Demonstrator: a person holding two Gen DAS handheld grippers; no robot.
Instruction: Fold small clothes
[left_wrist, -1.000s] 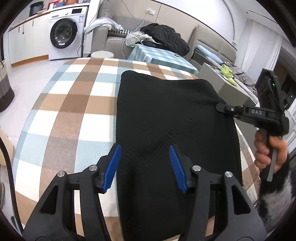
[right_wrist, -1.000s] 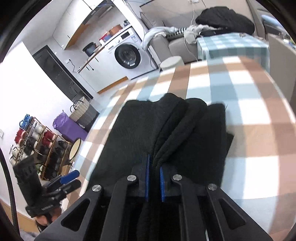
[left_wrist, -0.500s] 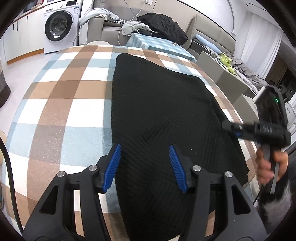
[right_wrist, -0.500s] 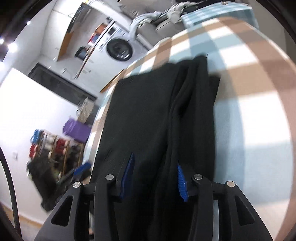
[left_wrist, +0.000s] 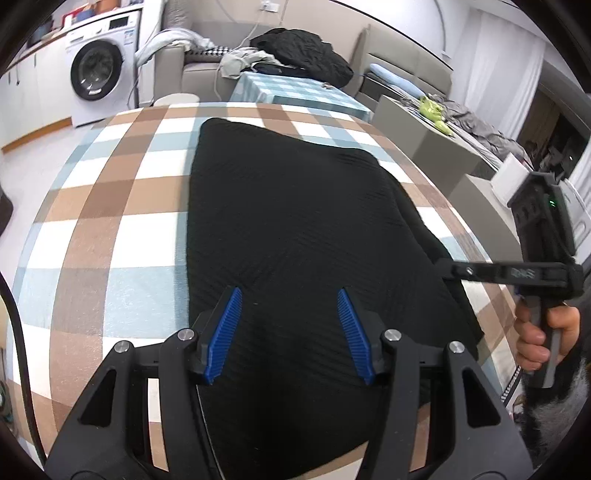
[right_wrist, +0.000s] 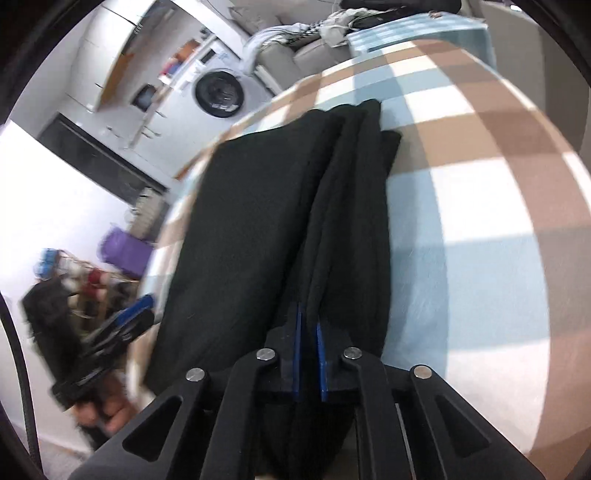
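Observation:
A black knitted garment (left_wrist: 295, 229) lies folded lengthwise on the checked tablecloth (left_wrist: 110, 206). My left gripper (left_wrist: 288, 321) is open and hovers over the garment's near end, holding nothing. My right gripper (right_wrist: 308, 332) is shut on the garment's (right_wrist: 258, 221) stacked folded edge at its right side. In the left wrist view the right gripper (left_wrist: 443, 267) reaches in from the right and meets the cloth's right edge. The left gripper also shows blurred in the right wrist view (right_wrist: 136, 314).
A washing machine (left_wrist: 99, 74) stands at the back left. A sofa with piled clothes (left_wrist: 295, 55) and a small checked table (left_wrist: 295, 92) stand behind the table. Grey boxes (left_wrist: 424, 140) stand to the right. A shoe rack (right_wrist: 85, 280) is on the floor.
My right gripper opened half a second ago, moved nearer along the garment's right edge, and has shut on the folded edge again. My left gripper stays open over the near end.

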